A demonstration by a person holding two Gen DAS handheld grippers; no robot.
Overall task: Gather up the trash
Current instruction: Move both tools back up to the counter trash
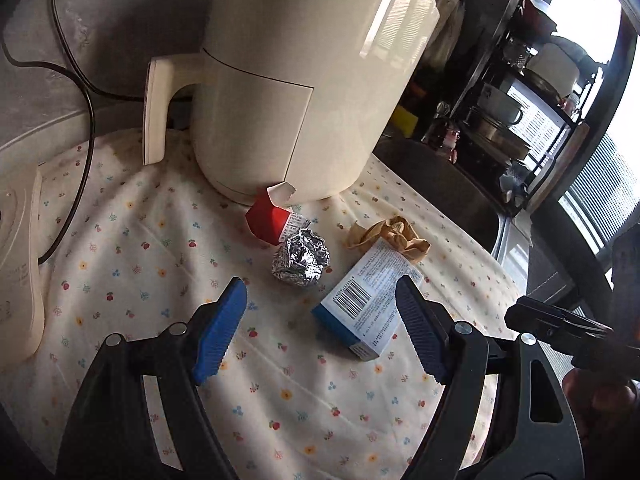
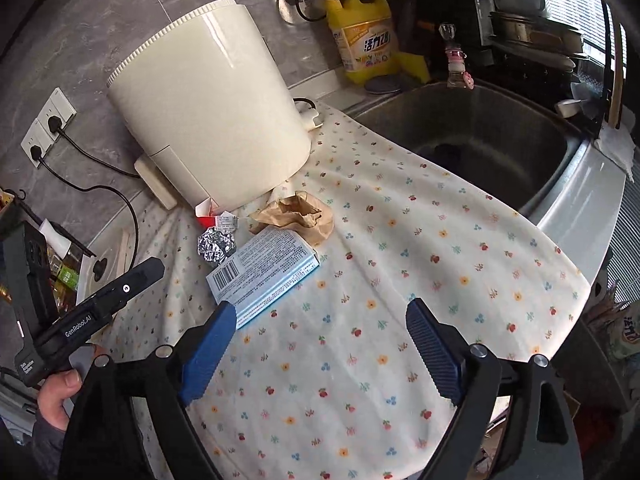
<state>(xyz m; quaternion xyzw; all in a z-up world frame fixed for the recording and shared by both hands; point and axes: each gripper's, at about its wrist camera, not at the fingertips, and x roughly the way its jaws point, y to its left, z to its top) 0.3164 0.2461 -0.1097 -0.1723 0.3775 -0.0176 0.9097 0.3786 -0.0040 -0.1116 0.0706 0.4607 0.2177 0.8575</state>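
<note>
While both grippers' fingers gape empty, "GenRobot.AI" marks the left gripper (image 2: 120, 292); barcoded box (image 2: 262, 270), print perhaps Chinese.

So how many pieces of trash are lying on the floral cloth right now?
4. A red carton against the cream appliance's base, a foil ball just in front, crumpled brown paper to its right, and a blue-and-white box nearest the grippers. More may hide behind the appliance.

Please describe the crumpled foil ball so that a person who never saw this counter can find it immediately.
Find the big cream appliance standing on the flowered cloth. At its base lies a small heap of trash, and the foil ball sits between the red carton and the blue-and-white box. It alone is shiny, silver and wrinkled; the crumpled brown paper nearby is dull.
</note>
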